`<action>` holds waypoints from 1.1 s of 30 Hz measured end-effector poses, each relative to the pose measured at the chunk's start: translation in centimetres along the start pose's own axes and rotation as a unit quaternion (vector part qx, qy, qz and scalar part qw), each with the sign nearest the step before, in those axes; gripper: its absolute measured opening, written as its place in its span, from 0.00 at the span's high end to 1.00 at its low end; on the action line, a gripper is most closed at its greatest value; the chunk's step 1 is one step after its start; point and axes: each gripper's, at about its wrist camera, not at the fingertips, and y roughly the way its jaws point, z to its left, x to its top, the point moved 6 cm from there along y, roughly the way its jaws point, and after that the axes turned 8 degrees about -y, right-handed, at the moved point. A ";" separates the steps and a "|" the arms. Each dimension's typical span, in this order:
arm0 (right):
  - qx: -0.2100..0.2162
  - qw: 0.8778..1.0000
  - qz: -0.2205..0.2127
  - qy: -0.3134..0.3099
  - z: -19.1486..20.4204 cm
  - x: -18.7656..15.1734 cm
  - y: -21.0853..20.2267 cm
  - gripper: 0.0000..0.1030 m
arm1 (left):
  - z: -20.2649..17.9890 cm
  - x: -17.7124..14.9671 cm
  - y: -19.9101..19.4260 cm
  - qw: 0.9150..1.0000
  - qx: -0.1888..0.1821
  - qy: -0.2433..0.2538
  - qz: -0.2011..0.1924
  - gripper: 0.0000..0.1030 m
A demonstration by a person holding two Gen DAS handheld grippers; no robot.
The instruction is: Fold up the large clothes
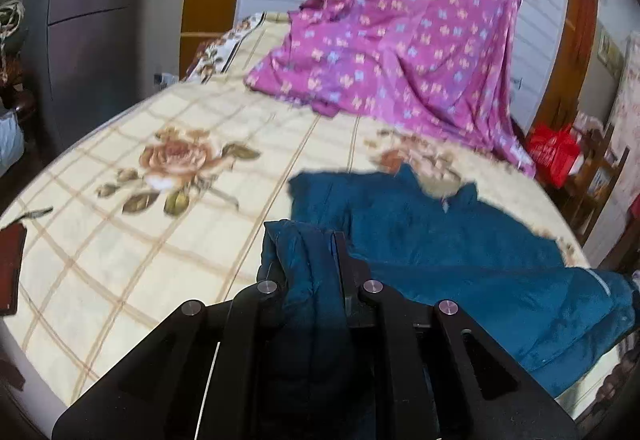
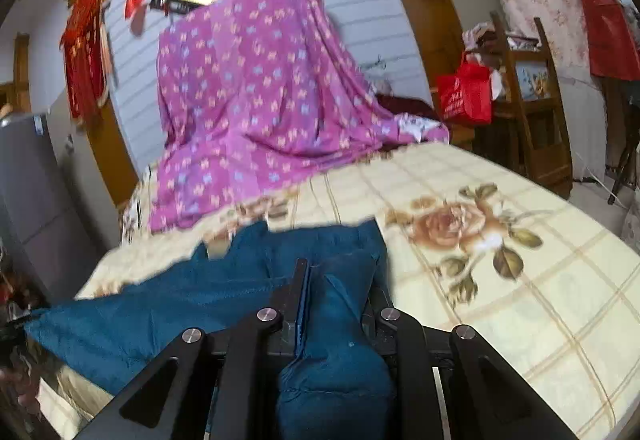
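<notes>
A large teal fleece jacket lies spread on the bed, collar toward the far side; it also shows in the right wrist view. My left gripper is shut on a bunched fold of the jacket at its left end and holds it above the bedspread. My right gripper is shut on another fold of the jacket at its right end. Each gripper's fingers are partly wrapped in the cloth.
The bed has a cream checked bedspread with roses. A purple patterned sheet covers a tall heap at the bed's far end. A red bag hangs by wooden chairs on the right. A dark object lies at the bed's left edge.
</notes>
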 end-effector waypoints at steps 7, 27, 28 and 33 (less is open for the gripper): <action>0.007 0.998 -0.049 0.033 0.8 6.0 3.0 0.84 | -2.1 6.6 2.1 0.999 -0.006 -0.015 -0.028 0.90; 0.039 0.993 0.032 0.107 -1.7 3.8 21.7 0.79 | -3.3 5.5 23.9 0.995 0.082 0.034 0.050 0.88; 0.040 0.991 0.048 0.116 -2.1 3.3 22.3 0.76 | -3.2 5.3 24.2 0.995 0.078 0.030 0.056 0.87; 0.046 0.985 0.075 0.146 -2.5 2.6 22.5 0.51 | -2.5 5.7 25.0 0.992 0.026 -0.009 0.119 0.76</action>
